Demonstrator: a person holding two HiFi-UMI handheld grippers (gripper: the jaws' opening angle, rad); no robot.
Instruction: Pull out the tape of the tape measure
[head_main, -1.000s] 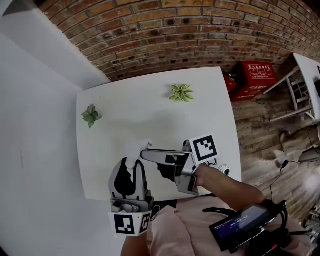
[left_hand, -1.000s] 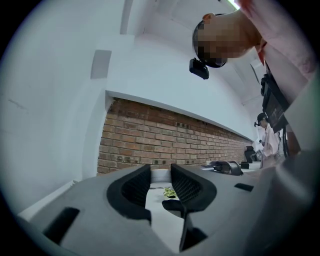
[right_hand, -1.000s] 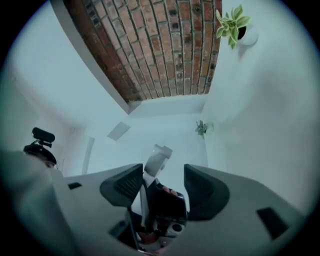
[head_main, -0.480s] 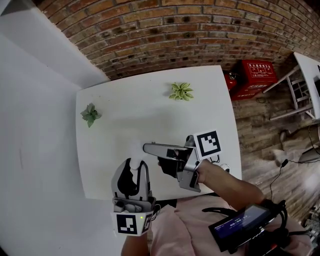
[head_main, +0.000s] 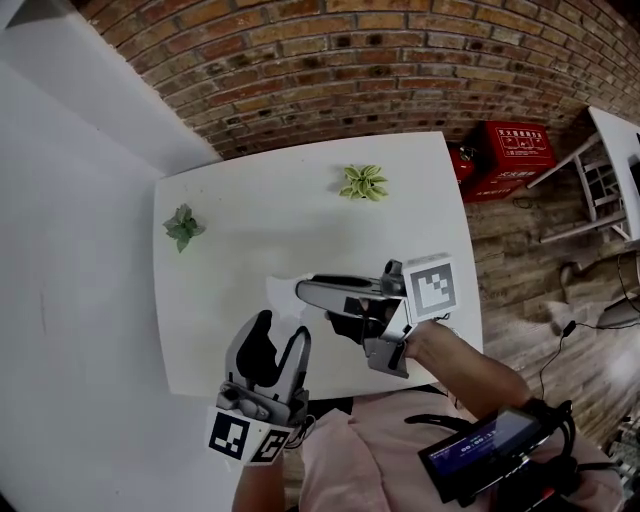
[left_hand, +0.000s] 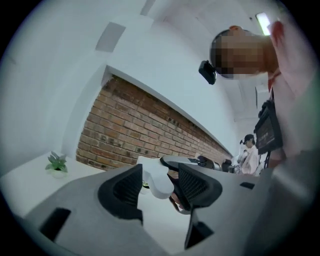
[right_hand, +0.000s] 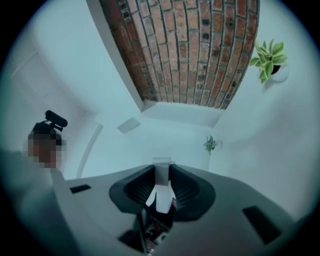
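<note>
Here, likely handover: tape measure (head_main: 283, 291) clamped in just-closed right gripper (head_main: 305, 290); left gripper (head_main: 282, 328), 6 o'clock, just opened around it; next, pinch tape.

White table (head_main: 300, 220), red-brown brick wall (head_main: 350, 60)

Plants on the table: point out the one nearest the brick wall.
The yellow-green plant, at the far edge; the darker green plant stands back along the left edge.

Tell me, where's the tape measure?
In the head view, the tape measure sits between the right gripper's jaws, which just closed further, over the table, beyond the left gripper's just-opened jaws.
</note>
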